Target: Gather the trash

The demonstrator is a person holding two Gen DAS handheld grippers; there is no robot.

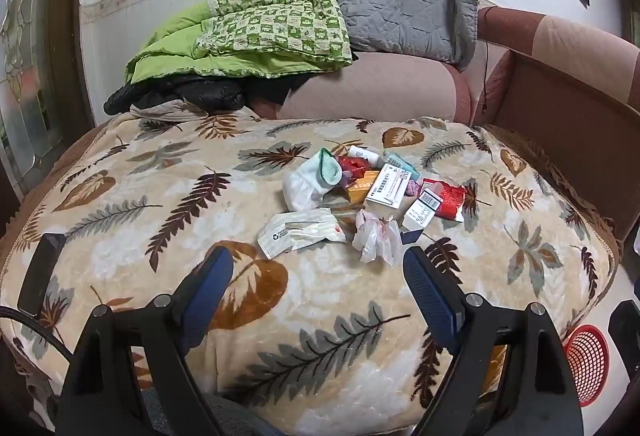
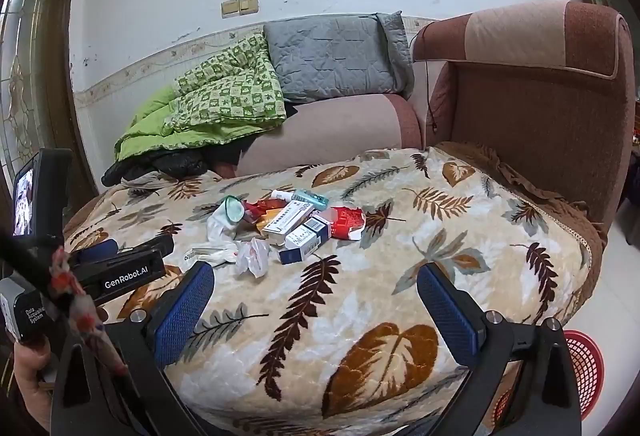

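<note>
Trash pile [image 1: 360,192] of small cardboard boxes, crumpled plastic wrappers and a white sock sat mid-way across the leaf-patterned beige blanket [image 1: 160,196]. Left gripper [image 1: 318,276] and right gripper [image 2: 316,288] were both wide open, empty, short of it. Nothing collected yet. Likely next: close on the crumpled clear wrapper [image 1: 376,236], carry it to the red mesh basket [image 1: 588,364].
</note>
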